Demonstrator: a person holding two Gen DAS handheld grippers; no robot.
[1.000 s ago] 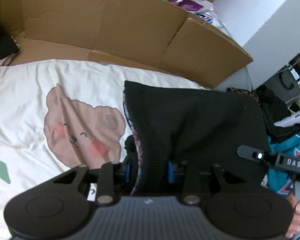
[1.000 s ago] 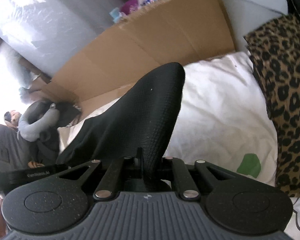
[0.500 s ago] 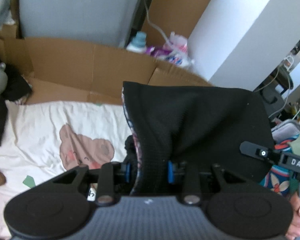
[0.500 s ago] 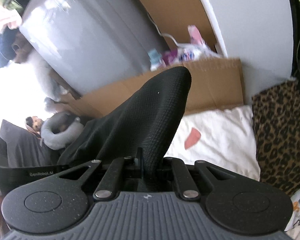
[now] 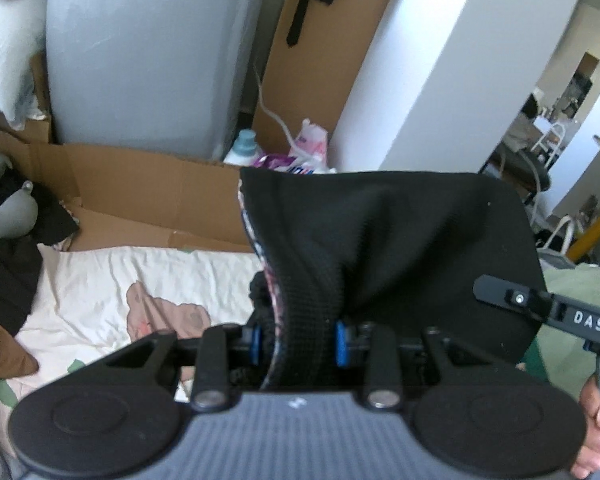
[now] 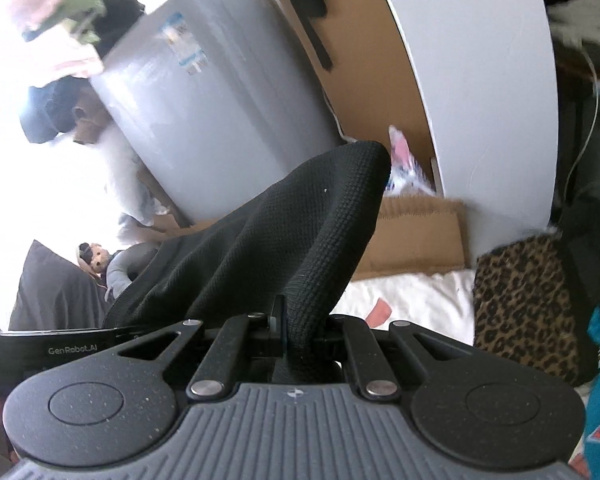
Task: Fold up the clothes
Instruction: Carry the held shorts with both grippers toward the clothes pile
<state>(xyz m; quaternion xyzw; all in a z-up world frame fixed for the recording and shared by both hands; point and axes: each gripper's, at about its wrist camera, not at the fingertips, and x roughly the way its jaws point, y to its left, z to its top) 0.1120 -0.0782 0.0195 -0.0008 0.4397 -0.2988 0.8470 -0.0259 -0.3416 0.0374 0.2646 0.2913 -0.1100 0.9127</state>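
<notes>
My left gripper (image 5: 298, 338) is clamped on a thick bunched edge of the black garment (image 5: 400, 248); the blue pads (image 5: 340, 342) press the fabric from both sides, and a patterned lining shows along the garment's left hem. My right gripper (image 6: 296, 326) is pinched nearly closed on another fold of the same black garment (image 6: 300, 240), whose knit cloth rises in a peak above the fingers and drapes away to the left. The garment hangs stretched between the two grippers, held up off the bed. In the left wrist view the right gripper (image 5: 548, 312) appears at the garment's right edge, with the person's hand (image 5: 596, 432) below it.

Below lies a cream bedsheet (image 5: 112, 280) printed with a bear figure (image 5: 168, 314). An opened cardboard box (image 5: 148, 188), flattened, stands along the sheet's far edge; what it contains cannot be told. Behind the box stand a detergent bottle (image 5: 242, 148) and a pink-and-white plastic bag (image 5: 308, 152), beside a grey appliance (image 5: 148, 52). A leopard-print cloth (image 6: 524, 304) lies at the sheet's right edge in the right wrist view.
</notes>
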